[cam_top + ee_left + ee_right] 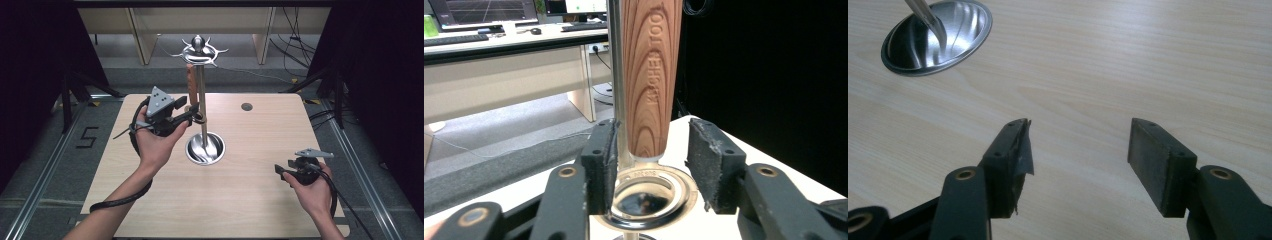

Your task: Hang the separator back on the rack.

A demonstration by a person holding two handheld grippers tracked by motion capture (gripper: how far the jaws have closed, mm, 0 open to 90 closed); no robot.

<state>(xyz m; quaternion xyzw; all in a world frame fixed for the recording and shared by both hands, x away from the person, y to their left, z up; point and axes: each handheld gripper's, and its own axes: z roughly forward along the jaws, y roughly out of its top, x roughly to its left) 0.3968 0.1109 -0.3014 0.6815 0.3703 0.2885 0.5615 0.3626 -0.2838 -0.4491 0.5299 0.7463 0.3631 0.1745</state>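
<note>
Overhead: hangs upright from chrome hook stand (pixel 202 100), wooden-handled steel kitchen utensil (pixel 191 85), long axis vertical. Left gripper (pixel 192 114) beside its lower end. Left gripper view: jaws parted around handle base, not pressing; stiff, light, smooth; better gripped mid-handle. Right gripper (pixel 1078 150) view: jaws wide, empty over table (pixel 1148 60).

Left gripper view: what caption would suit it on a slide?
Open black left gripper flanking a hanging wooden-handled kitchen utensil beside the shiny steel rack pole.

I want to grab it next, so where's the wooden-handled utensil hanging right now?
High view, left of centre: the wooden-handled utensil hangs beside the rack's pole, its lower end between the left claw's open jaws.
</note>
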